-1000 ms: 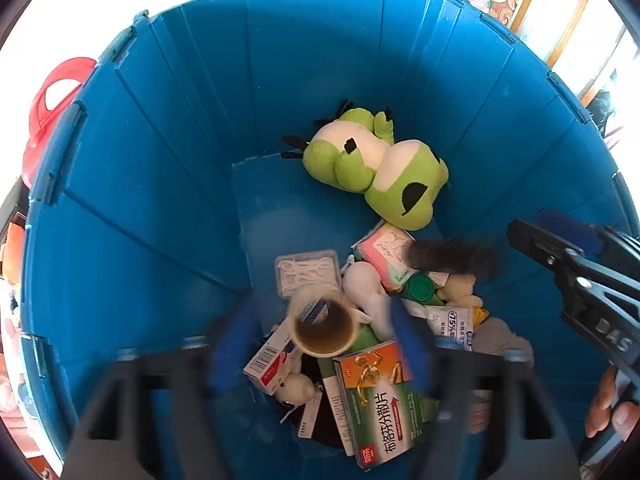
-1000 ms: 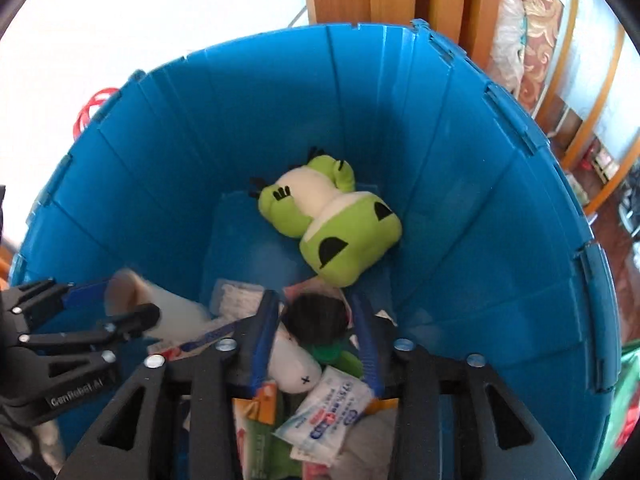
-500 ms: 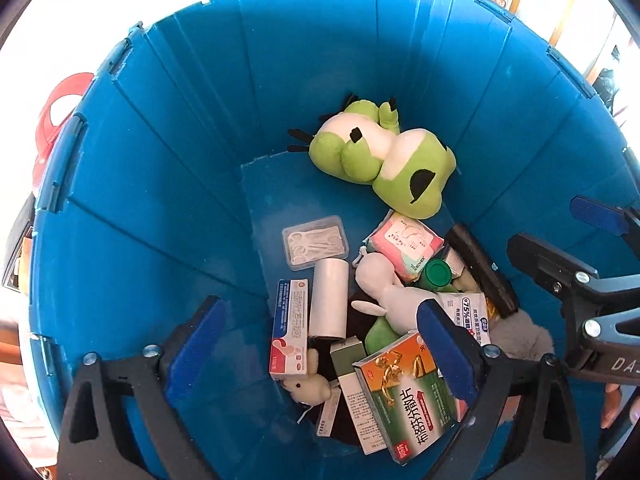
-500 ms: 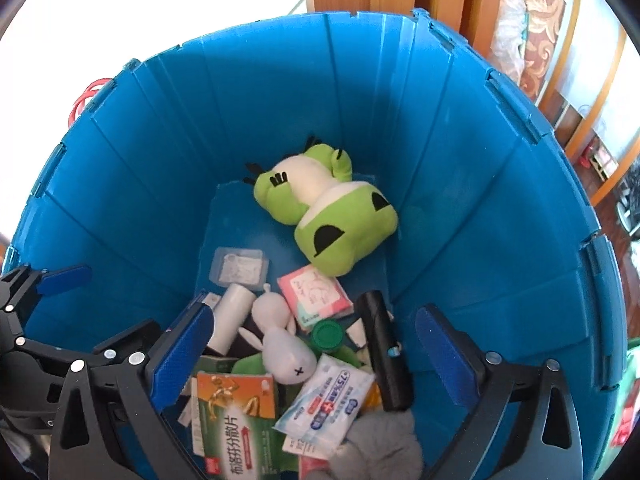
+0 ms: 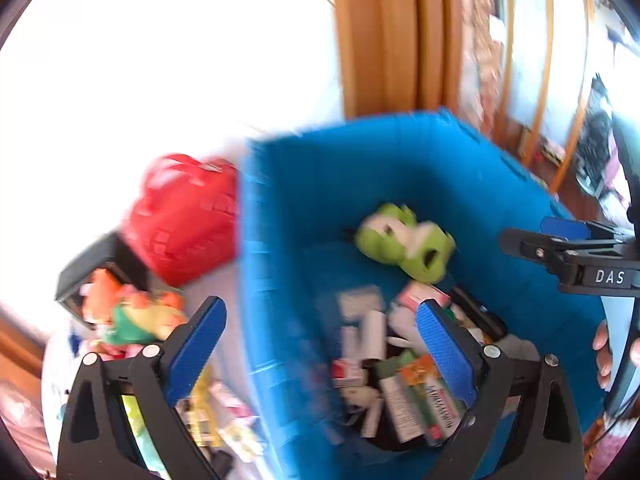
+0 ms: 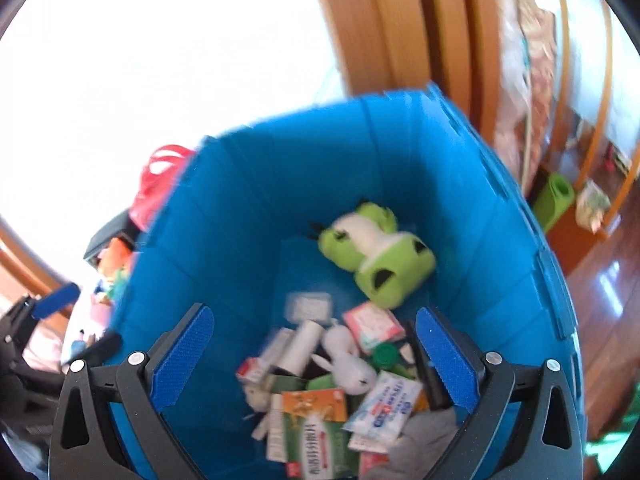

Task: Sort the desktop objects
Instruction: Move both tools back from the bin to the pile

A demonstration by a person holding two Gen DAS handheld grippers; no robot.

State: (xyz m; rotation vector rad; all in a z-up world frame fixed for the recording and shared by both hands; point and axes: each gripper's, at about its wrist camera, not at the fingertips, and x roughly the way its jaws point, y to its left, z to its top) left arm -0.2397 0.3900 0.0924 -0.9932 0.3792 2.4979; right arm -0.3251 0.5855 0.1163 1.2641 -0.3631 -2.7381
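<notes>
A deep blue bin (image 6: 360, 152) holds a green plush (image 6: 376, 256), a white roll (image 6: 300, 344), a white rabbit toy (image 6: 348, 356), a pink pack (image 6: 372, 324), a green-and-orange box (image 6: 316, 420), a wipes pack (image 6: 384, 408) and a black stick-shaped object (image 6: 432, 388). My right gripper (image 6: 312, 320) hangs open above this pile with nothing between its fingers. My left gripper (image 5: 320, 316) is open and empty too, straddling the bin's left wall (image 5: 256, 280). The green plush (image 5: 404, 240) shows in the left wrist view as well.
Left of the bin stand a red basket (image 5: 184, 216) and a black box (image 5: 100, 256) with orange and green toys. Loose items lie on the desk at lower left (image 5: 208, 412). Wooden furniture (image 6: 400, 20) stands behind the bin. A hand (image 5: 604, 348) shows at the right edge.
The left gripper let go of the white roll and the right let go of the black object; both opened wide and rose. The left swung leftward, bringing the desk beside the bin into view.
</notes>
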